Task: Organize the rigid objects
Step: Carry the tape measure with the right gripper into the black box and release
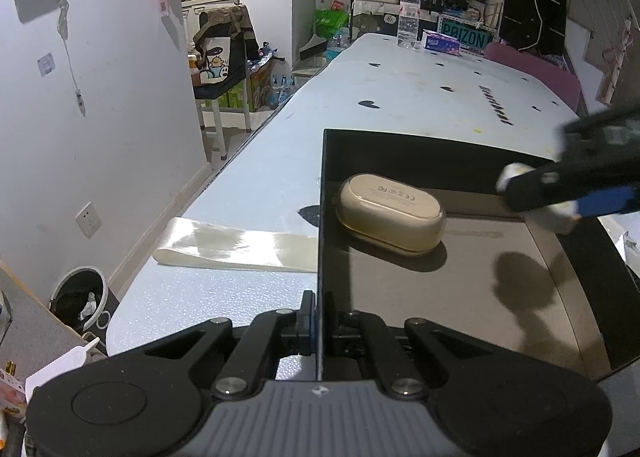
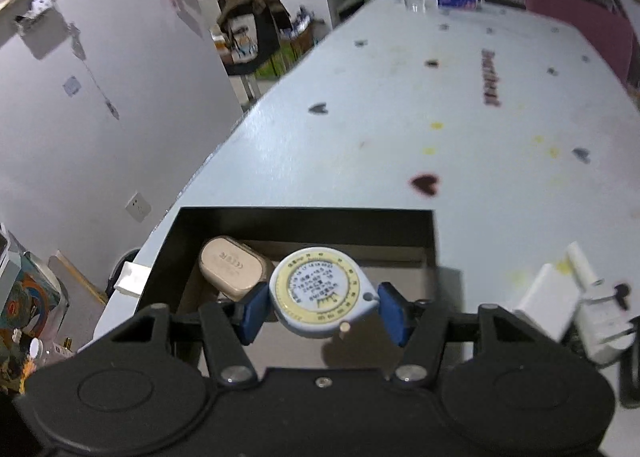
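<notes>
- My right gripper (image 2: 322, 307) was clenched on the round tape measure (image 2: 322, 291), one blue pad on each side of its casing, dial face up toward the camera.
- The tape measure hung over the open black box (image 2: 308, 217), above the bare brown floor on the near right side; its shadow fell on that floor directly below.
- The beige case (image 2: 232, 271) already lay inside the box toward the far left corner, label side up, its long axis running roughly left to right. It sat just beside and behind my left pad.
- My left gripper (image 1: 318, 327) was shut on the box's left wall (image 1: 320, 241), pinching the thin edge between its jaws.
- I judged the drop to be straight down, with the free floor lying right of the case.
- White items (image 2: 568, 297) lay on the table outside the box, to the right.
</notes>
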The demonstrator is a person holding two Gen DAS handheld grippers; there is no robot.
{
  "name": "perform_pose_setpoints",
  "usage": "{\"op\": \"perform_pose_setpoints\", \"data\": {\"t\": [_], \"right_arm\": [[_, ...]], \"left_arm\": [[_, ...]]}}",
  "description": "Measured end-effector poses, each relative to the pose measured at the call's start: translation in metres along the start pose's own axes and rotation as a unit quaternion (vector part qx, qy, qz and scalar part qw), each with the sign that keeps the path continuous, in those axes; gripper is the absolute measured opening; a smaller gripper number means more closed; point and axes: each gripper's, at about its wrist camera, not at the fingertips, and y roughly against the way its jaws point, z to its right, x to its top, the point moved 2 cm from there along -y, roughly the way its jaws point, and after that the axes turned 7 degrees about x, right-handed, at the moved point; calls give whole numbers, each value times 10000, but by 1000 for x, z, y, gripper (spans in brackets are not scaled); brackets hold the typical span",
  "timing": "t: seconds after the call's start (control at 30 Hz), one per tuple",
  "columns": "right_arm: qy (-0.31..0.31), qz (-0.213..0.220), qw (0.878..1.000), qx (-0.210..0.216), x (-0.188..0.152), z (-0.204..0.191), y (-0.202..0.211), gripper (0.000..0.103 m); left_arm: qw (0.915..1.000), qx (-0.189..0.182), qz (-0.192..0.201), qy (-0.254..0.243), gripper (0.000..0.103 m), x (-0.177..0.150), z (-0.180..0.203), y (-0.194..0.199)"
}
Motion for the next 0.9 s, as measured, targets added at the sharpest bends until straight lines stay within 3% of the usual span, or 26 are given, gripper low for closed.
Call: {"op": "perform_pose_setpoints", "data": {"t": [0.17, 0.4, 0.47, 0.9], "right_arm": [[-106, -104, 9993, -330, 6, 1, -23, 60], [-193, -20, 9992, -354, 8, -1, -31, 66], [-239, 8, 9992, -308, 8, -1, -26, 73], [91, 398, 9992, -42, -2, -11, 32, 74]], "left_arm": [[10000, 23, 16, -40, 2, -1, 1, 0], [10000, 14, 6, -36, 2, -1, 3, 0], [10000, 11, 5, -34, 2, -1, 3, 0], [10000, 20, 7, -38, 2, -2, 3, 1]]}}
